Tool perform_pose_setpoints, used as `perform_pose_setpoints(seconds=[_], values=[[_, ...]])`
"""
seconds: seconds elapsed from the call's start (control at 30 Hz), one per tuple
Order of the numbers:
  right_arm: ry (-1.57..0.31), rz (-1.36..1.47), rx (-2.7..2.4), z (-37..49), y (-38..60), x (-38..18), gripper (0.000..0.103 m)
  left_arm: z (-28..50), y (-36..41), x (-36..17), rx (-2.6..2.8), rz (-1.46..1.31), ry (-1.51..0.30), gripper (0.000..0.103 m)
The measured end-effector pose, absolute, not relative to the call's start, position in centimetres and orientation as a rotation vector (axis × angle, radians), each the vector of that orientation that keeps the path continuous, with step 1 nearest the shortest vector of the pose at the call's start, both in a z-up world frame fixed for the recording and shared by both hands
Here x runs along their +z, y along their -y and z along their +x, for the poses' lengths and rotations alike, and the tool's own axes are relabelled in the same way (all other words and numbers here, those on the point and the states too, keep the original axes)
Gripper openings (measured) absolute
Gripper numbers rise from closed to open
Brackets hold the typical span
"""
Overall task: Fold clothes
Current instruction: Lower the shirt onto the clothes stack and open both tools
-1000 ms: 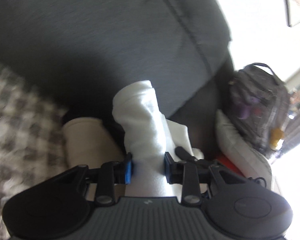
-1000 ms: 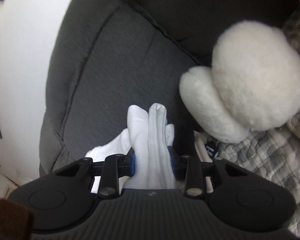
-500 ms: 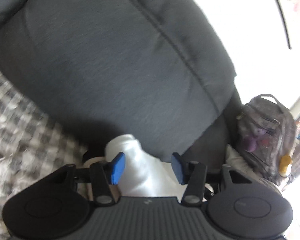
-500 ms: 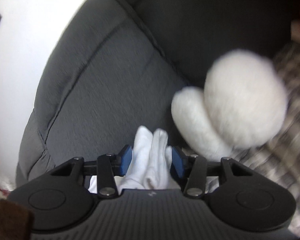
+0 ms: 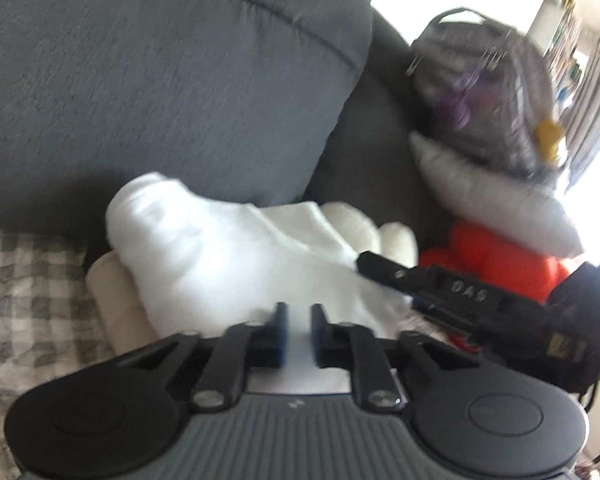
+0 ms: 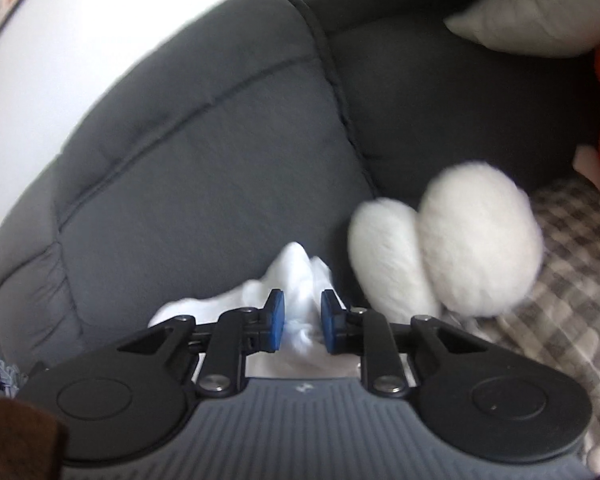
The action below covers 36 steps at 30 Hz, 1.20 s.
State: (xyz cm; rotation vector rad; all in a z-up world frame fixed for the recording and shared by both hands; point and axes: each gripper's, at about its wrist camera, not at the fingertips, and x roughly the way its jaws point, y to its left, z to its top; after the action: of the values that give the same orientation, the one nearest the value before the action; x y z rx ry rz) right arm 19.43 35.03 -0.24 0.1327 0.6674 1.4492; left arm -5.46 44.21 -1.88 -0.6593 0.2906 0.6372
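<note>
A white garment [image 5: 220,248], bunched into a roll, lies across the sofa seat in the left wrist view. My left gripper [image 5: 299,334] has its jaws closing down to a narrow slit, with a thin fold of the white cloth pinched between the blue pads. A black finger of my right gripper [image 5: 384,268] reaches onto the garment from the right. In the right wrist view my right gripper [image 6: 302,320] is closing, and the other end of the white garment [image 6: 296,268] fills the gap between its pads.
The dark grey sofa back cushion [image 6: 204,184] rises behind. A fluffy white plush [image 6: 476,244] sits right of the right gripper on a checked blanket [image 6: 572,248]. An orange plush [image 5: 496,256], a grey pillow [image 5: 492,204] and a backpack [image 5: 484,92] crowd the sofa corner. A beige item [image 5: 112,292] lies under the garment.
Both grippers opened half a second ago and have closed again on the white cloth. Both wrists rolled, and the garment now lies sideways rather than standing up between the left pads.
</note>
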Motion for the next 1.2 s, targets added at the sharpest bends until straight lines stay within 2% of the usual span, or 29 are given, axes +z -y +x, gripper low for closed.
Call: perform_pose_setpoints(seconds=[0.3, 0.57, 0.77, 0.9, 1.03, 1.1, 1.2], values=[[-0.731, 0.158, 1.453, 21.0, -34.8, -1.3, 0.019, -5.3, -44.0, -2.1, 0.621, -0.648, -0.272, 0.007], [-0.673, 0.176, 1.466, 20.2, -33.9, 0.8, 0.029, -5.6, -43.3, -1.8, 0.574, -0.645, -0.189, 0.019], [-0.689, 0.159, 1.436, 19.9, -33.1, 1.7, 0.029, -5.0, -43.3, -1.9, 0.596, -0.634, -0.234, 0.021], [-0.709, 0.160, 1.407, 19.7, -31.0, 1.9, 0.031, -5.0, -43.0, -1.6, 0.583, -0.638, -0.226, 0.041], [-0.726, 0.155, 1.373, 19.3, -28.1, 2.6, 0.035, -4.9, -42.1, -0.9, 0.608, -0.627, -0.237, 0.053], [-0.727, 0.148, 1.358, 18.6, -26.9, 3.0, 0.040, -5.0, -41.6, -0.6, 0.613, -0.634, -0.229, 0.069], [-0.731, 0.141, 1.334, 17.5, -25.3, 3.7, 0.044, -4.9, -40.6, 0.0, 0.619, -0.624, -0.219, 0.088]])
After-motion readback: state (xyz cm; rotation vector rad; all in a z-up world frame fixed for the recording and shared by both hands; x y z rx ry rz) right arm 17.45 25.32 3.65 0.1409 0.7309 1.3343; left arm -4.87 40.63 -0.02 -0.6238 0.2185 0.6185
